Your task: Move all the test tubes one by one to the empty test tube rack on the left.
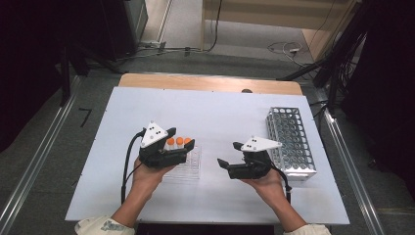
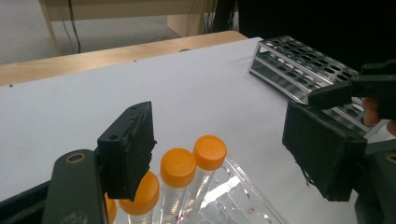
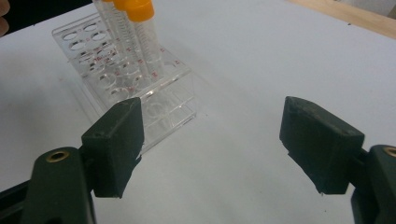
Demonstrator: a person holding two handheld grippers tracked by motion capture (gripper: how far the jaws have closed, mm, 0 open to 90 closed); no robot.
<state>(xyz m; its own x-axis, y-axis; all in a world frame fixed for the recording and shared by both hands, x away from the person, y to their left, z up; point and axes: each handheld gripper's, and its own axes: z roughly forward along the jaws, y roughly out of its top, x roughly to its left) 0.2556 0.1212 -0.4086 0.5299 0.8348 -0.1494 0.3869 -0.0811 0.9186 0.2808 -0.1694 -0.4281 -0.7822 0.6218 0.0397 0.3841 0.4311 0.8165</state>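
Observation:
Orange-capped clear tubes (image 1: 179, 141) stand upright in a clear plastic rack (image 1: 188, 169) at the table's left middle. My left gripper (image 1: 182, 138) hovers right over the caps, open, with nothing pressed between its pads. In the left gripper view the jaws of my left gripper (image 2: 219, 126) stand wide apart above the tubes (image 2: 177, 167), and the left jaw hides part of one cap. My right gripper (image 1: 229, 153) is held to the right of the rack, open and empty. In the right gripper view my right gripper (image 3: 212, 112) faces the clear rack (image 3: 173, 93) and a tube (image 3: 138, 9).
A metal test-tube rack (image 1: 291, 142) with many empty holes stands at the right side of the white table top (image 1: 210, 112). In the left gripper view this metal rack (image 2: 299, 65) lies behind the right gripper (image 2: 355, 88). A wooden strip (image 1: 210, 82) runs along the far edge.

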